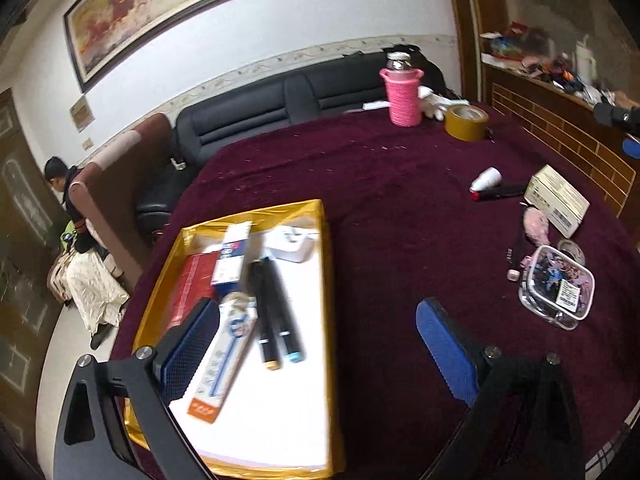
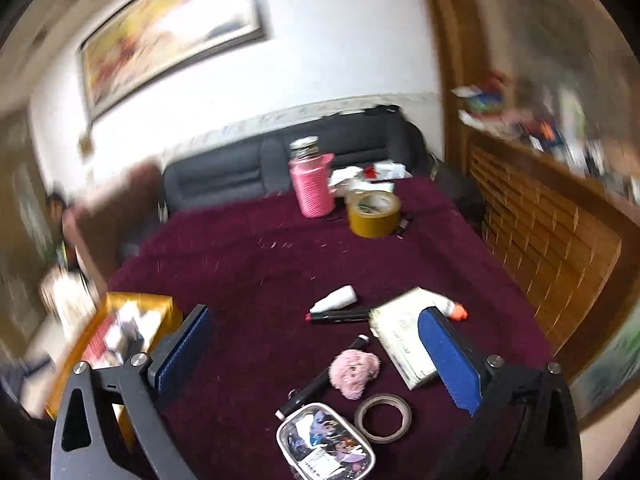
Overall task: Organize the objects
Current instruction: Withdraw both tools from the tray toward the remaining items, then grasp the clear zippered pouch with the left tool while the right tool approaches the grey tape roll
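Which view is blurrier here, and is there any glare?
Right wrist view: heavy motion smear, worst on the gold tray and the wooden cabinet. Left wrist view: mostly sharp, with glare washing out the framed painting; both show fisheye bending.

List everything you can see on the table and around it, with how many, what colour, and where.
tray: one, gold, table's left
markers: two, black, in tray
boxes: several, red, white-blue, in tray
bottle: one, pink cover, far edge
tape roll: one, tan, beside bottle
pouch: one, clear, near edge
tape ring: one, grey, beside pouch
plush: one, pink
white box: one
left gripper: open
right gripper: open
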Action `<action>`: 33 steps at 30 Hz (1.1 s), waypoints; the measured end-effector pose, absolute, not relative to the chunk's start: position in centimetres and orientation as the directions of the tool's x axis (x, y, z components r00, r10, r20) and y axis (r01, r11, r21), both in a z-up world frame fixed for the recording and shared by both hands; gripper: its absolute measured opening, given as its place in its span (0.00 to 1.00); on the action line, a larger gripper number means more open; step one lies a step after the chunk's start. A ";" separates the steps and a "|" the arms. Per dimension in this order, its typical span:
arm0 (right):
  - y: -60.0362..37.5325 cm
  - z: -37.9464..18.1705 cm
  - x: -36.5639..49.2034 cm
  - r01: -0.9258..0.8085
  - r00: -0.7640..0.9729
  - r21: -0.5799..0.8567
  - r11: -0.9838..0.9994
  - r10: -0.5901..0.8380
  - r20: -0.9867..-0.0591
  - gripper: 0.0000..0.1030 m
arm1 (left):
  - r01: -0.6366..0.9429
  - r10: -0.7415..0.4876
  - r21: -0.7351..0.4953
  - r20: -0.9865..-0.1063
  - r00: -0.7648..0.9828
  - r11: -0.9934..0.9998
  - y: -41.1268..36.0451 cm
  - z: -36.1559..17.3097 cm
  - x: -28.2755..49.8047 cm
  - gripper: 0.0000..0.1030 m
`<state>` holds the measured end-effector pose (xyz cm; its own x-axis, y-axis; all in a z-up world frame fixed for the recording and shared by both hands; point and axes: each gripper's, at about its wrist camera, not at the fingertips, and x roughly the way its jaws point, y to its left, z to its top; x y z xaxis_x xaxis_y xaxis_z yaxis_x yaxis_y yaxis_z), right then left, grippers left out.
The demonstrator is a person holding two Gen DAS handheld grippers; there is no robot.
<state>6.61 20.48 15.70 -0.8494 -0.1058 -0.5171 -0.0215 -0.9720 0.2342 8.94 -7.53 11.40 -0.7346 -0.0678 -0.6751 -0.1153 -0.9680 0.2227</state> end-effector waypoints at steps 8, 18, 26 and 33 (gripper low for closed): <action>28.3 10.3 5.6 -0.124 -0.755 0.357 -0.926 -0.146 -0.639 1.00 | -0.259 0.113 0.052 -0.805 -0.582 -0.965 -2.3 7.8 5.8 0.96; 31.9 5.7 6.9 -0.143 -0.701 0.387 -0.911 -0.183 -0.690 1.00 | -0.293 0.338 -0.229 -0.850 -0.404 -0.928 4.3 3.2 3.1 0.95; 28.9 4.2 5.6 0.117 -0.593 0.678 -0.726 -0.598 -0.539 1.00 | -0.193 0.372 -0.319 -0.825 -0.424 -0.928 2.1 3.2 3.9 0.95; 22.8 2.6 4.6 0.169 -0.459 0.690 -0.704 -0.676 -0.577 1.00 | -0.175 0.325 -0.274 -0.819 -0.473 -0.946 -2.2 4.3 4.6 0.96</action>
<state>4.59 22.81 2.61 -0.4589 -0.6756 -0.5770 0.1694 -0.7041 0.6897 4.56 -2.23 4.33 -0.4733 0.3248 -0.8188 -0.1754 -0.9457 -0.2737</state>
